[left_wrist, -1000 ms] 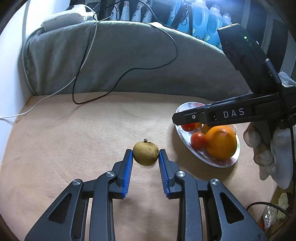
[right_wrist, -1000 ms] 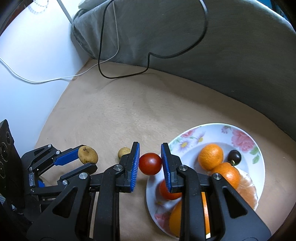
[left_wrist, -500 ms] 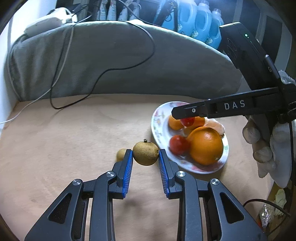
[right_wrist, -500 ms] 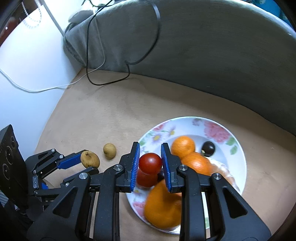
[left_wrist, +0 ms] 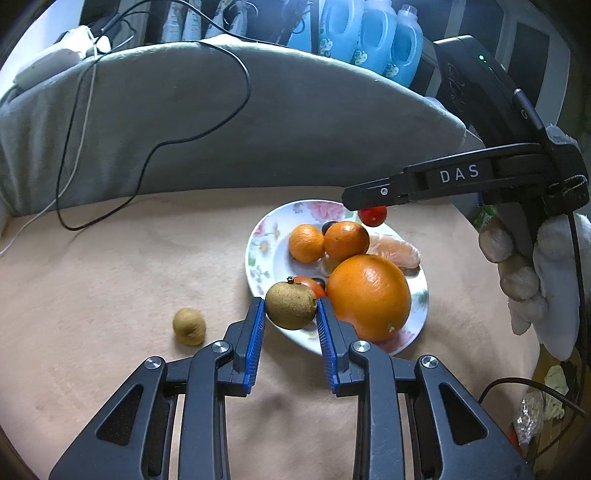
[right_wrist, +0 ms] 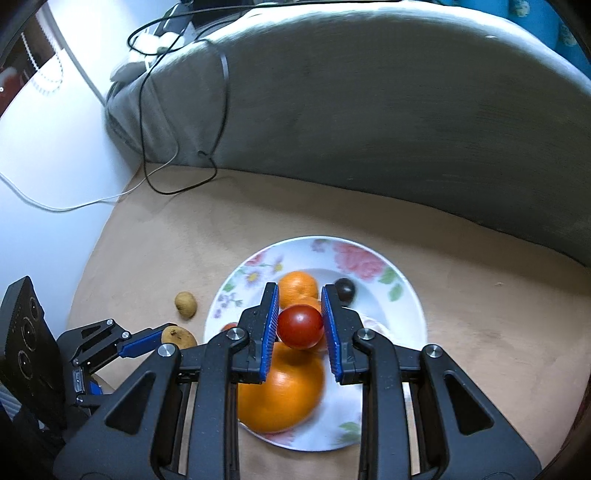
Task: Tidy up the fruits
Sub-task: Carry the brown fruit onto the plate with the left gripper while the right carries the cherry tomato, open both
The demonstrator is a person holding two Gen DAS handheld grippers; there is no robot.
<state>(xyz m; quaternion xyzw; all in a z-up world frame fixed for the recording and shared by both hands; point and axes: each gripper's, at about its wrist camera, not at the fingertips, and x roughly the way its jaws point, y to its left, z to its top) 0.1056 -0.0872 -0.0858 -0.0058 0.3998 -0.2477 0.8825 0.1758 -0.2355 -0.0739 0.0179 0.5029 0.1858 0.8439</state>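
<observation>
My left gripper (left_wrist: 291, 308) is shut on a brown longan (left_wrist: 291, 305) and holds it at the near-left rim of the floral plate (left_wrist: 260, 236). My right gripper (right_wrist: 299, 308) is shut on a red cherry tomato (right_wrist: 300, 326) above the plate's (right_wrist: 402, 291) middle. The plate holds a large orange (left_wrist: 369, 295), two mandarins (left_wrist: 306, 243), a peeled segment, a dark fruit (right_wrist: 346, 288) and another tomato. A second longan (left_wrist: 189, 326) lies on the tan surface left of the plate; it also shows in the right wrist view (right_wrist: 185, 304).
A grey cushion (left_wrist: 258, 129) runs along the back with a black cable (left_wrist: 155, 147) and a white cable over it. Blue detergent bottles (left_wrist: 369, 33) stand behind. A white wall (right_wrist: 55, 155) is at the left.
Both grippers have moved toward the plate with their fruit. The left gripper's longan is now at the plate's rim; the right gripper's tomato is now over the plate's middle.
</observation>
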